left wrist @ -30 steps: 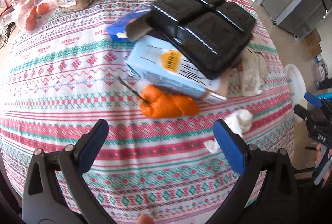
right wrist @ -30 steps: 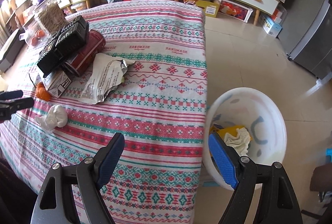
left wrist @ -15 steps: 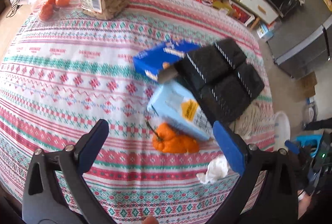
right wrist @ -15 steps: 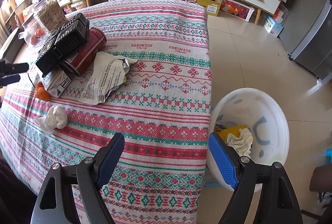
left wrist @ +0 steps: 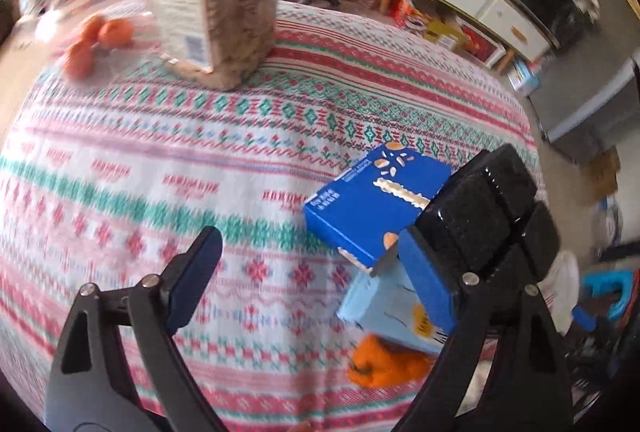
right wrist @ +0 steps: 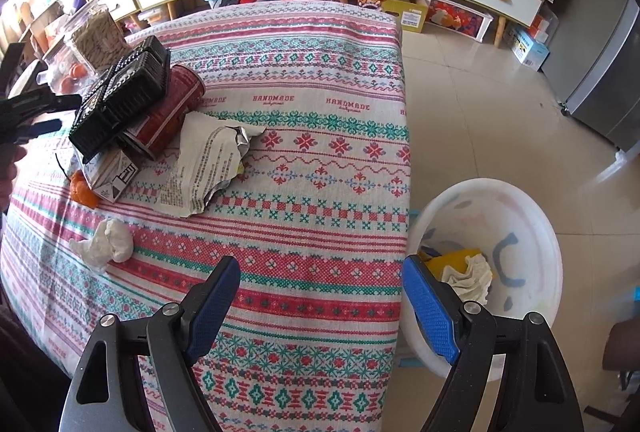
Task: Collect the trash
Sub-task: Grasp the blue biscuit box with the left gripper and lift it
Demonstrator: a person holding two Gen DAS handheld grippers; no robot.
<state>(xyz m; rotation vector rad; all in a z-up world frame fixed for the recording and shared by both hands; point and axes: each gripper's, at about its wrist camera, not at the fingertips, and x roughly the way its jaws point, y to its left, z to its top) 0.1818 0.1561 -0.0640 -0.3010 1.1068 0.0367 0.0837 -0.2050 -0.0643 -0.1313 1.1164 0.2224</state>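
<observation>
My left tool has swung toward the blue box — jaws closing, empty; right tool unmoved, released.

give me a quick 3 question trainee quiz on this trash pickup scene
1. True or false: the white bin stands on the table.
2. What lies on top of the red can? A) black tray B) tissue C) torn paper
3. Fill in: the crumpled tissue lies on the ____.

Key: 1 false, it stands on the floor beside the table. 2 A, the black tray. 3 tablecloth.
</observation>
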